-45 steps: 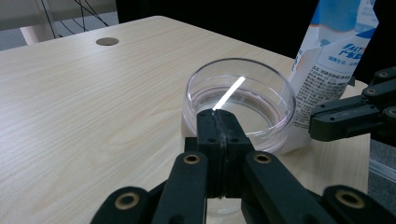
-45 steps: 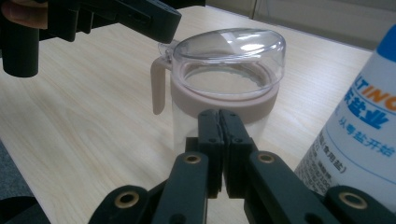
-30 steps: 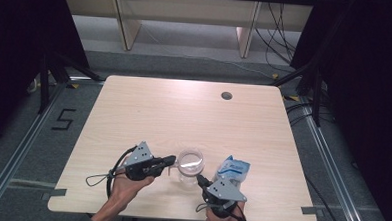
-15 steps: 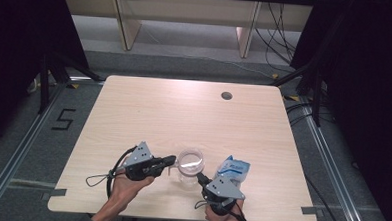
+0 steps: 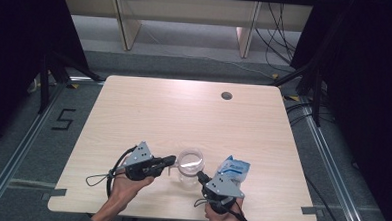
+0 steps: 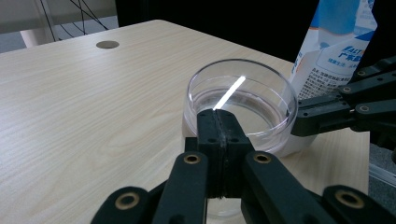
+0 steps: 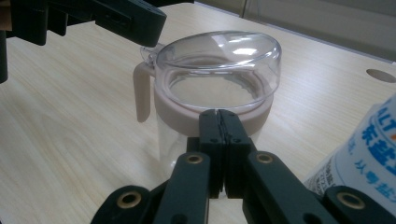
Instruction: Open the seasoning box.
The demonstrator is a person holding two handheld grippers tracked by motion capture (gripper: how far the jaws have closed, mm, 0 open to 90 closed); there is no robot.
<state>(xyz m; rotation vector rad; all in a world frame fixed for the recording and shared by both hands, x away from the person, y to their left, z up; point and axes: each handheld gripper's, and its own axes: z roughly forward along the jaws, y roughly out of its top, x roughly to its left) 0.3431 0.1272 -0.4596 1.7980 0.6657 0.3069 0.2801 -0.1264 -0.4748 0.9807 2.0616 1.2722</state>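
Note:
A clear glass jug [image 5: 190,164] with a clear lid, a beige collar and a beige handle [image 7: 142,93] stands near the table's front edge. My left gripper [image 5: 171,160] comes in from the left. Its jaws are pressed together with nothing between them, and their tips [image 6: 218,116] sit at the jug's rim [image 6: 243,98], above the handle. My right gripper [image 5: 200,176] points at the jug from the front right, also shut and holding nothing. Its tips [image 7: 218,116] are right at the beige collar [image 7: 210,105]; whether they touch it I cannot tell.
A blue and white pouch [image 5: 234,168] stands just right of the jug, close beside my right gripper and seen as the pouch [image 7: 364,154] and the pouch [image 6: 336,42] in the gripper views. A round cable hole [image 5: 226,96] sits at the table's far side. The wooden tabletop [image 5: 183,120] stretches away behind the jug.

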